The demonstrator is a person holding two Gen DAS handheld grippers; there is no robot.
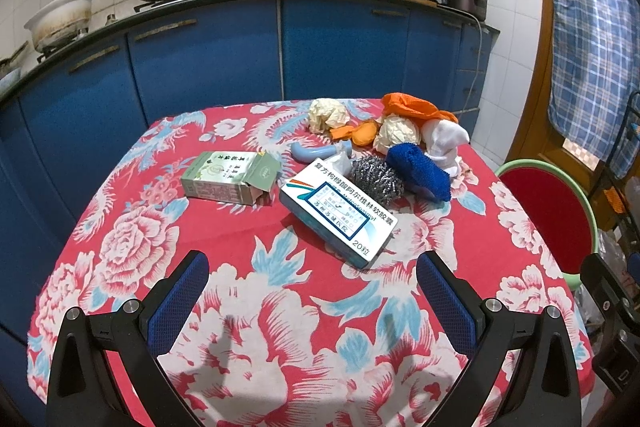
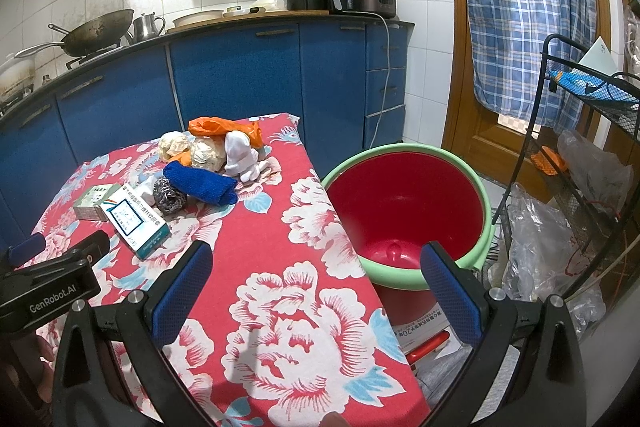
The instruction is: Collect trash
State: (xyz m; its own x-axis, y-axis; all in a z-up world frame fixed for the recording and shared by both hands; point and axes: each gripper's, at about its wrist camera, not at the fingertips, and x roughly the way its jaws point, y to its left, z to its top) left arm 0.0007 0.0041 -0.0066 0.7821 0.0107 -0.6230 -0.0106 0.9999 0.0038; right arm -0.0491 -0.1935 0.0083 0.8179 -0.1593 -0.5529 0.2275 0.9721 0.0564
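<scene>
Facing white box (image 1: 338,213), straight ahead of my left hand-held gripper (image 1: 312,301), long axis slanting away-left; right hand-held gripper (image 2: 316,297) farther off; both spread wide, empty.

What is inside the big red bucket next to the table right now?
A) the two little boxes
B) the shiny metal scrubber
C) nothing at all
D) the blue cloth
C: the red bucket shows only its bare red inside, while the blue cloth, the shiny metal scrubber, the white box and the green box all lie on the table.
</scene>
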